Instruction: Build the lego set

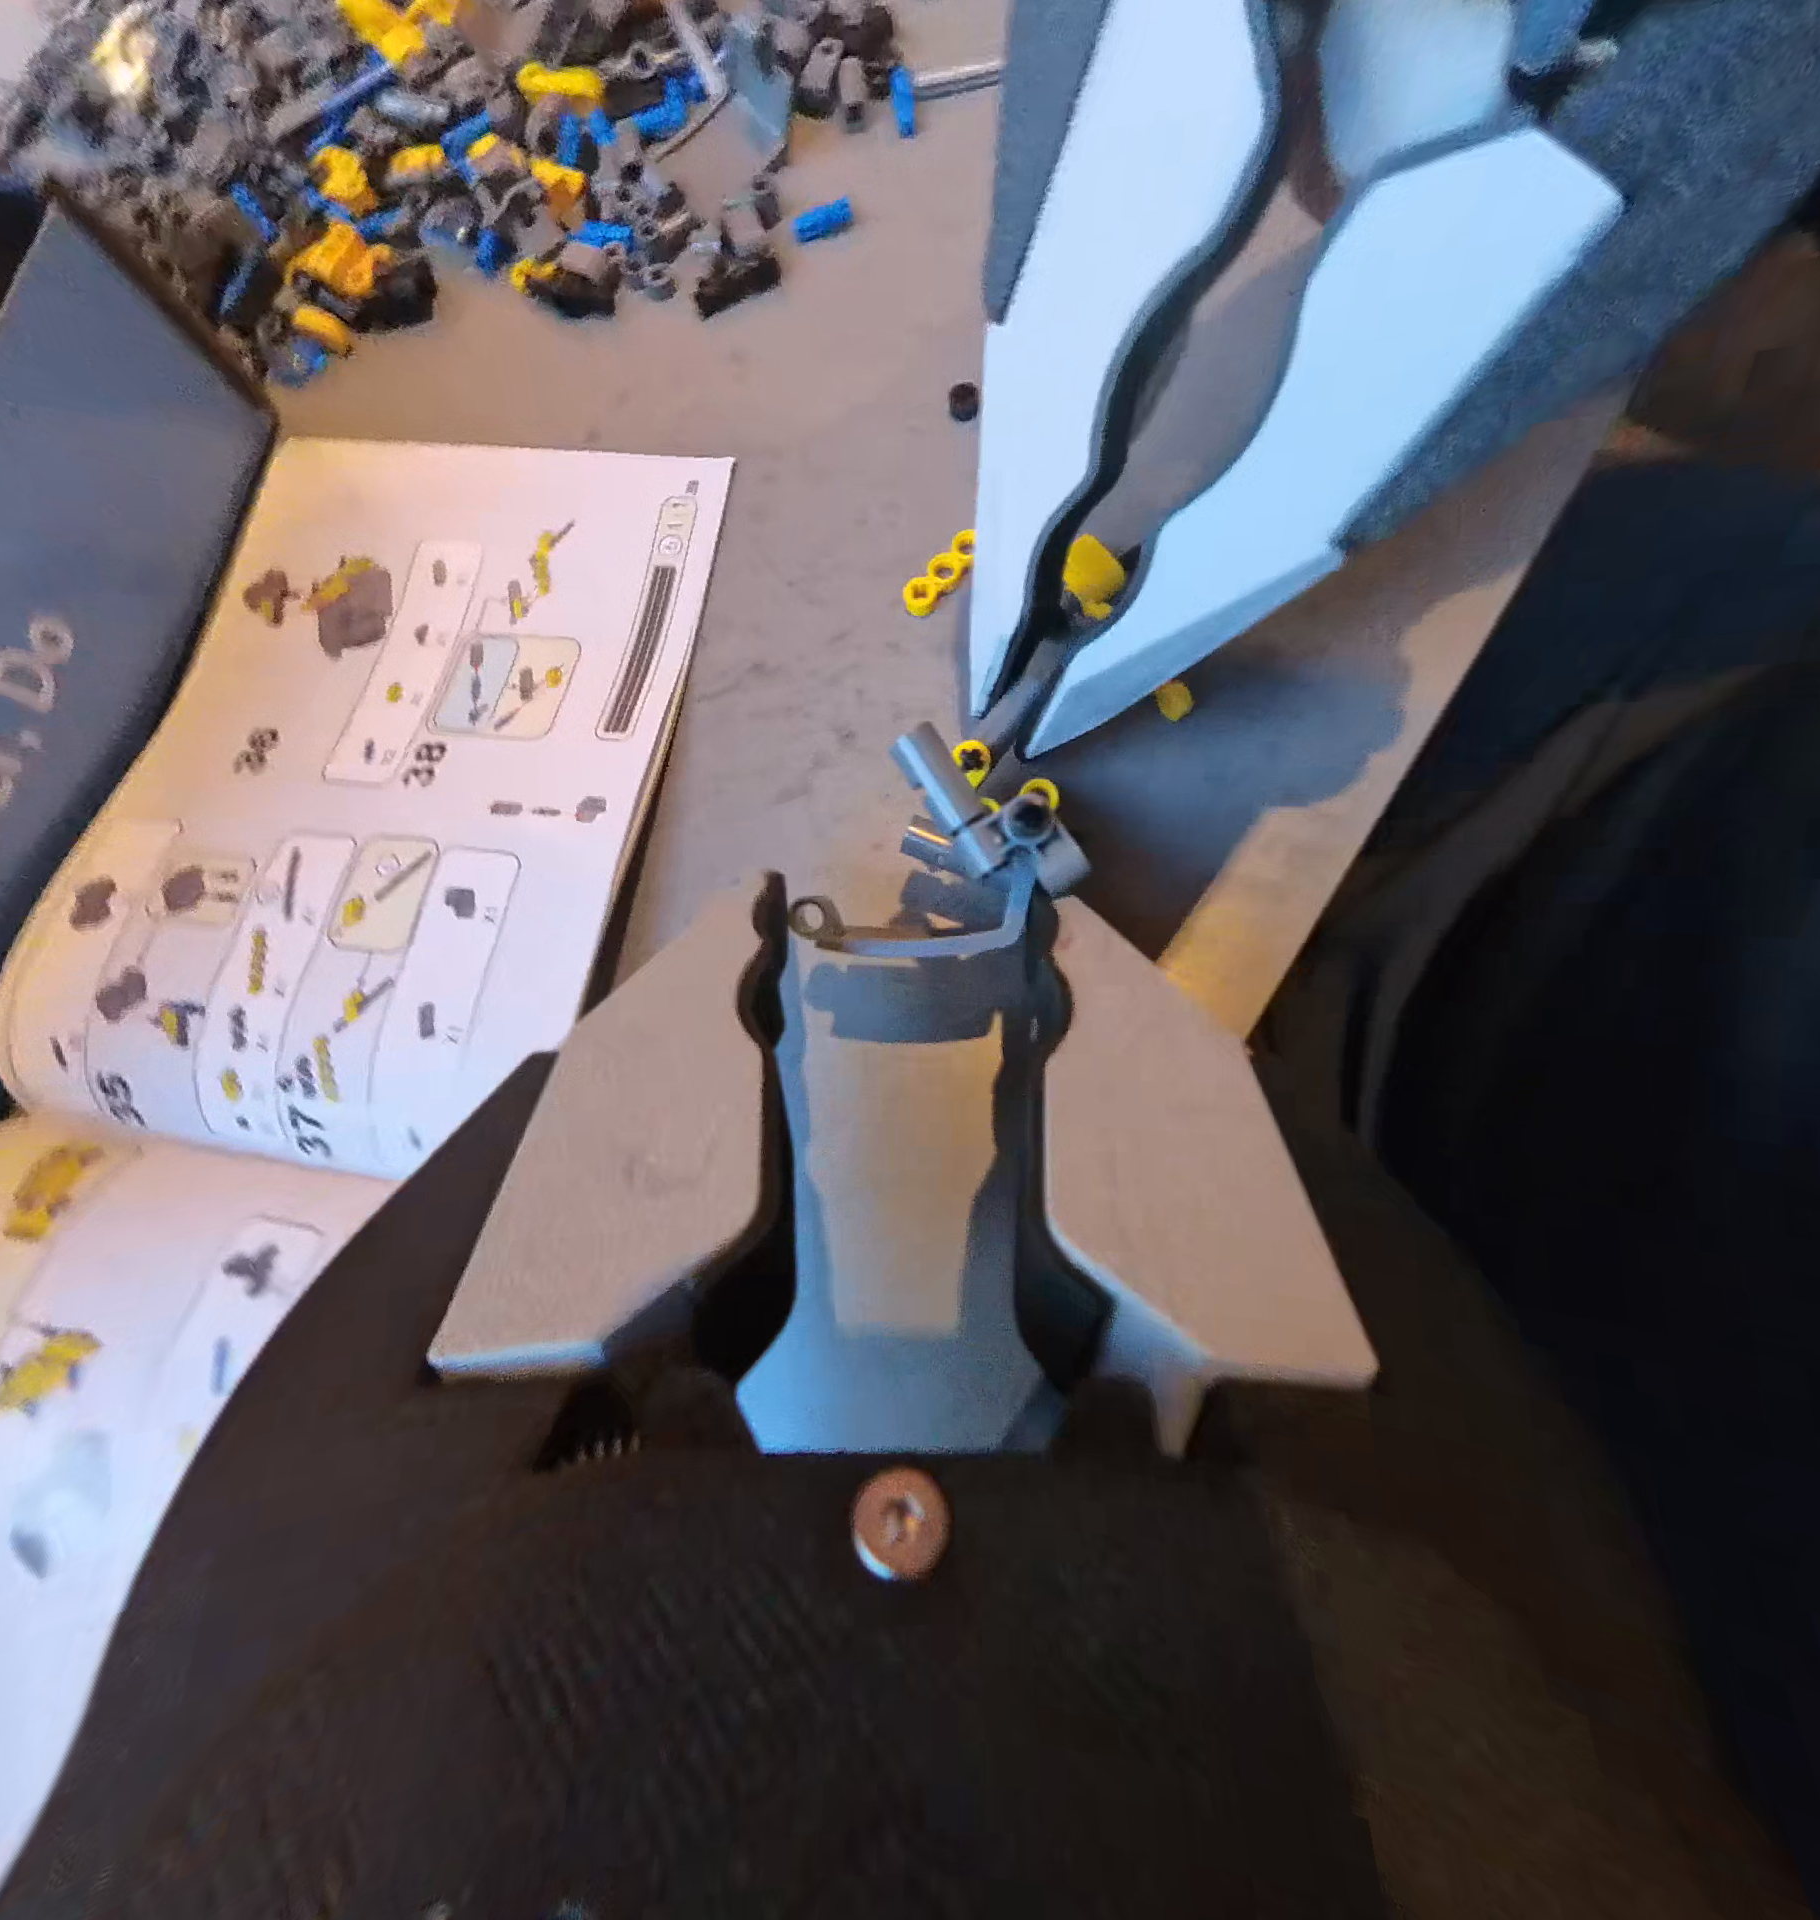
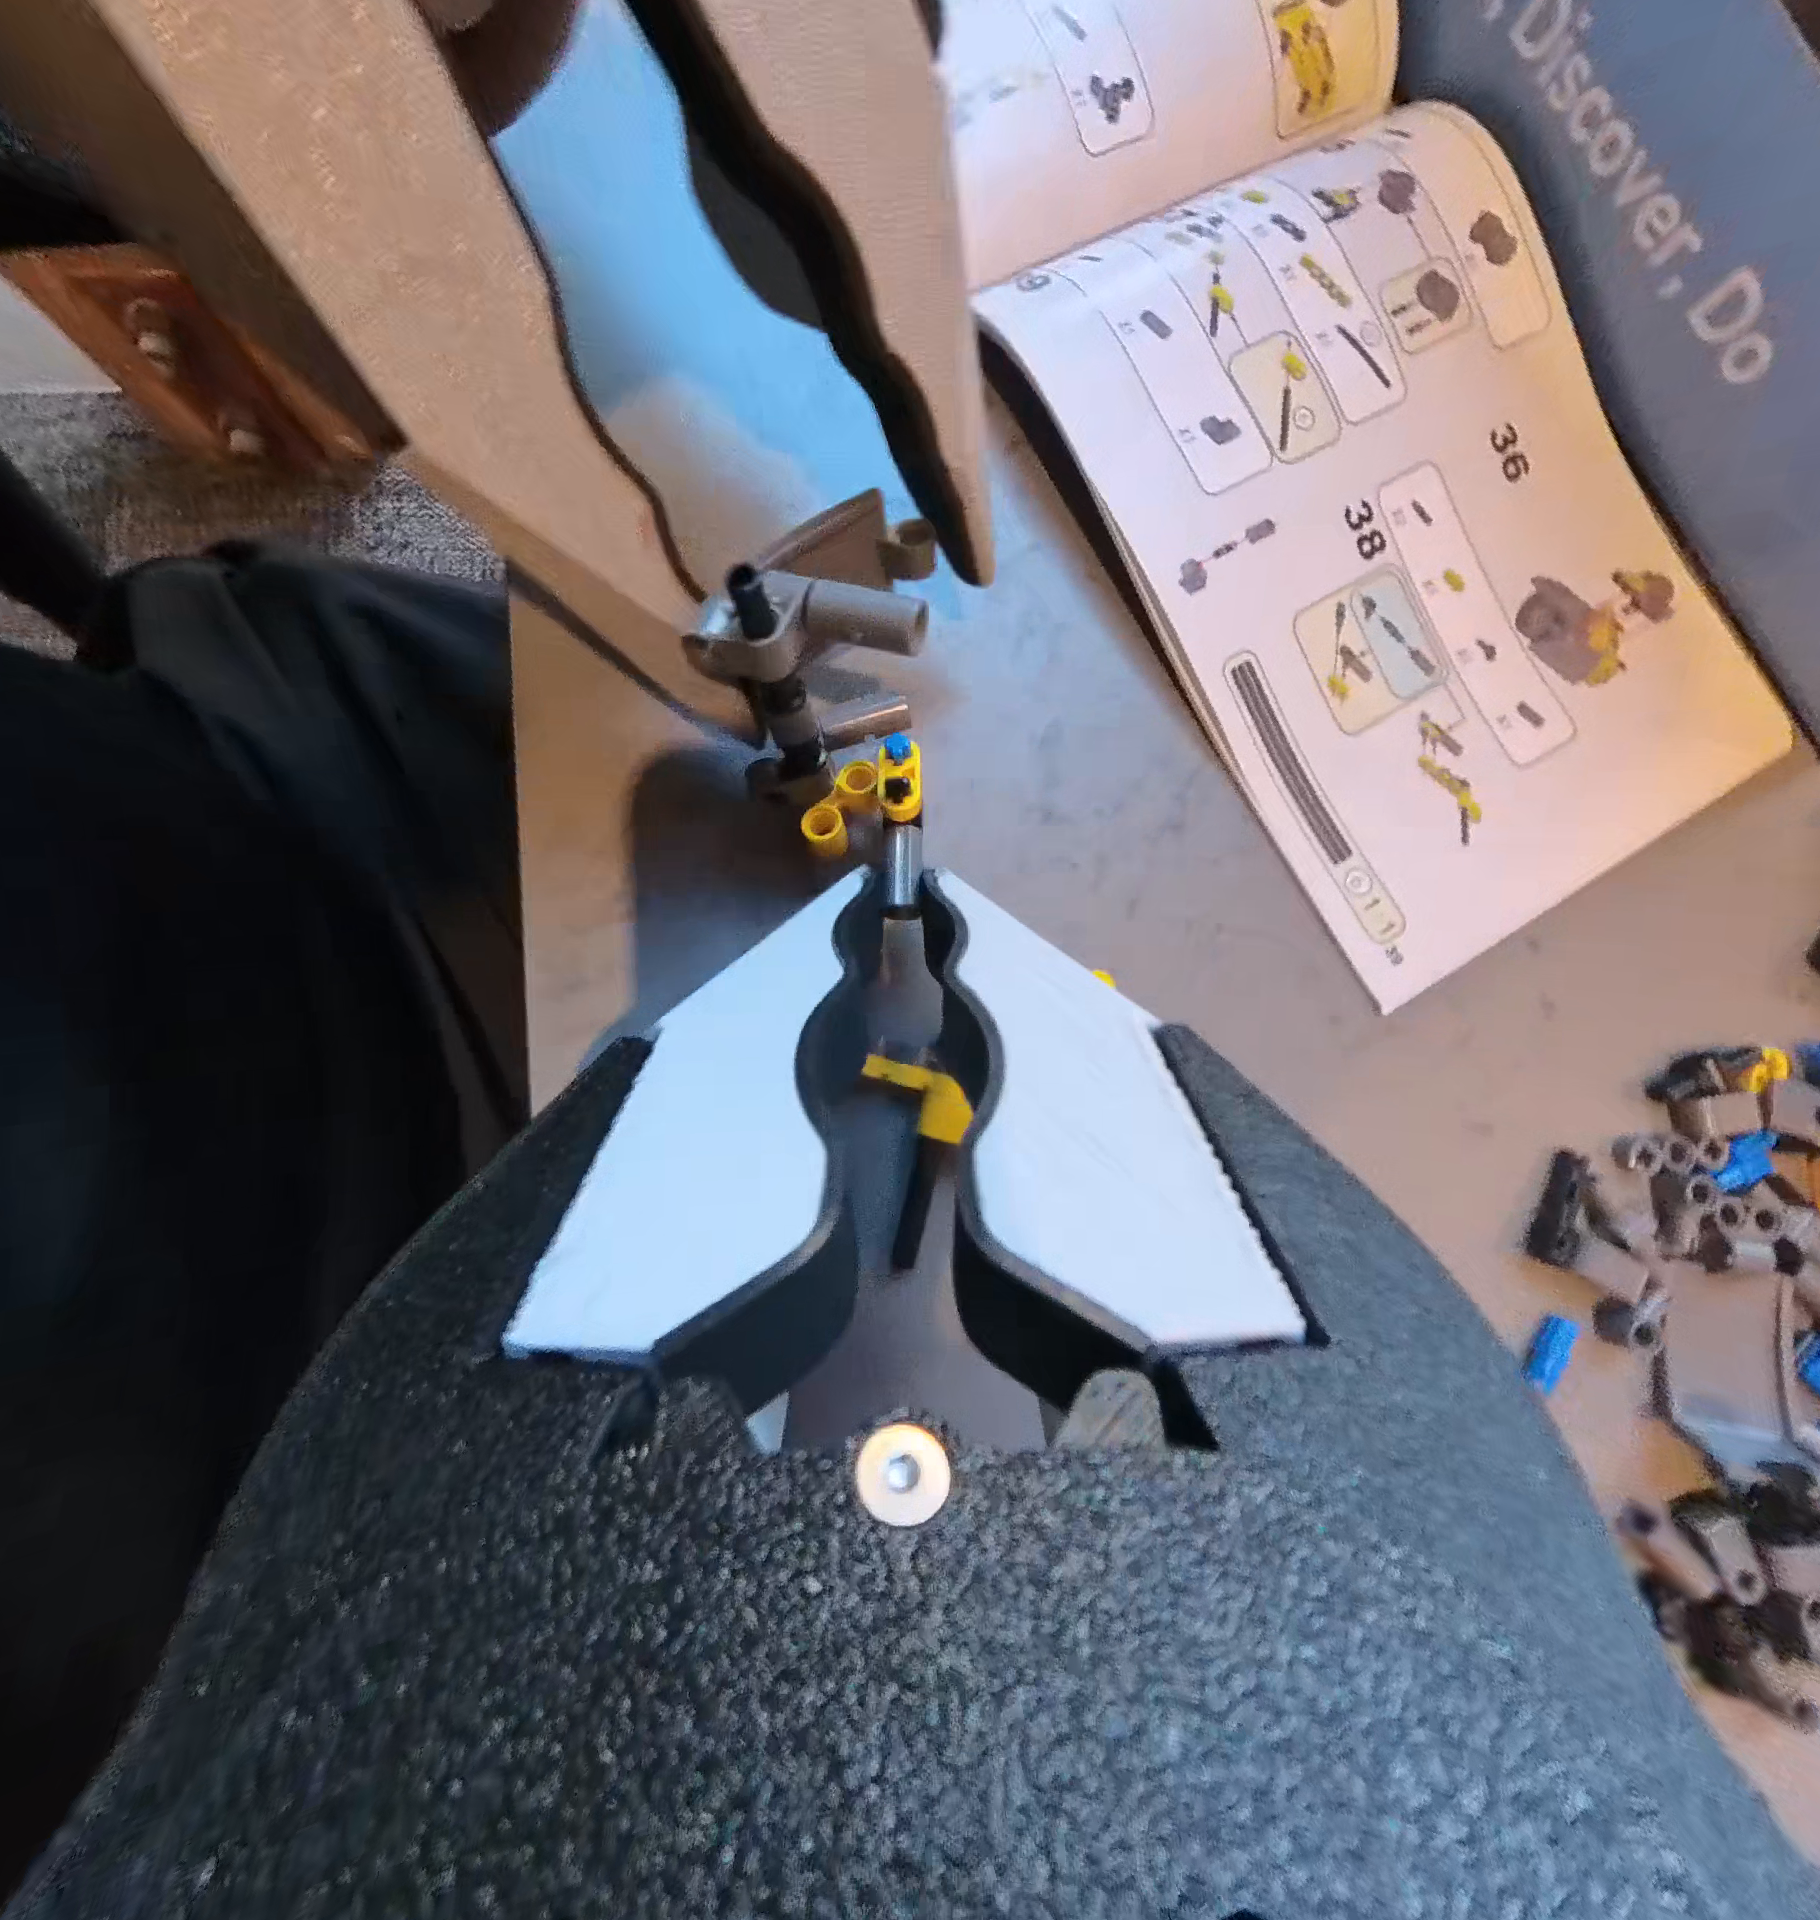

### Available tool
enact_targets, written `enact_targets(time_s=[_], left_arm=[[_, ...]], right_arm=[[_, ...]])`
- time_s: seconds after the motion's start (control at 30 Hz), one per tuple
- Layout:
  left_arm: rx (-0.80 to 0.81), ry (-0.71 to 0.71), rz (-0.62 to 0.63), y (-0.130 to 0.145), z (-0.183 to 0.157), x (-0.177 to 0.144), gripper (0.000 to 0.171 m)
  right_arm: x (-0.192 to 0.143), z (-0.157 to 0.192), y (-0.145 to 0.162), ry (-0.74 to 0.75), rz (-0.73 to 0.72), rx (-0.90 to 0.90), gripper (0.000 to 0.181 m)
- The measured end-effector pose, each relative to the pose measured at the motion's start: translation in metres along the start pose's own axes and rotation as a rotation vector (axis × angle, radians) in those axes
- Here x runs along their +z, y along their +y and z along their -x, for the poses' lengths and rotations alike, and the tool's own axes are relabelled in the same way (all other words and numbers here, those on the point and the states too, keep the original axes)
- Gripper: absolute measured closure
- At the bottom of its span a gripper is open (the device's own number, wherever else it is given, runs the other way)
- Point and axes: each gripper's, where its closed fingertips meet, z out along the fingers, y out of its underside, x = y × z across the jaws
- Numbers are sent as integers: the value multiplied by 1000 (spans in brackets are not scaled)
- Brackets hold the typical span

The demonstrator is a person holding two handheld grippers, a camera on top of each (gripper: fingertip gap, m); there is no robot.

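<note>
Between the two sets of fingertips, near the table's front edge, sits a small grey brick assembly point(image 1: 973, 831): grey connector pieces joined on a black axle, with a thin curved grey panel point(image 1: 916, 940) attached. The left gripper point(image 1: 911, 914) has its tan fingers pressed onto this curved panel, one at each end, so the assembly is pinched and projects beyond the tips. In the right wrist view the same assembly point(image 2: 781, 644) hangs from the left gripper's tips point(image 2: 833, 561) just above the table.

The right gripper point(image 2: 898, 883), with pale fingers, is pinching a short dark grey axle point(image 2: 901, 868) at its very tips; the fingers are nearly closed around it. The axle points toward a yellow connector with a blue pin point(image 2: 898, 774), just beyond it. A yellow angled piece on a black axle point(image 2: 927, 1112) lies on the table under the gap between the right fingers. Loose yellow connectors point(image 2: 833, 805) lie beside the assembly's lower end.

An open instruction booklet point(image 1: 449, 790) lies on the grey table point(image 1: 833, 499) to the left, propped partly against a dark box point(image 1: 85, 499). A pile of grey, black, blue and yellow bricks point(image 1: 449, 177) lies well apart at the far side. A dark garment point(image 2: 210, 935) lies off the table edge.
</note>
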Motion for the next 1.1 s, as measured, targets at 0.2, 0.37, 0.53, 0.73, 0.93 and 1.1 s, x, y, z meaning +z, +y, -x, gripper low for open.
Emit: enact_targets(time_s=[0.2,0.37,0.53,0.73,0.93,1.1], left_arm=[[-123,-153,16,3,0,-12,121],[-101,-152,-20,-8,-9,-23,117],[-34,-188,27,-16,-12,-1,129],[-19,-166,28,-16,-18,7,151],[106,61,22,-14,-25,8,156],[158,203,-17,-13,-25,7,157]], right_arm=[[1,4,11,55,11,130,175],[-5,2,9,92,-8,196,175],[-5,3,10,127,18,206,175],[-5,8,14,131,16,237,175],[-7,9,19,48,27,105,174],[-13,2,17,-35,23,34,174]])
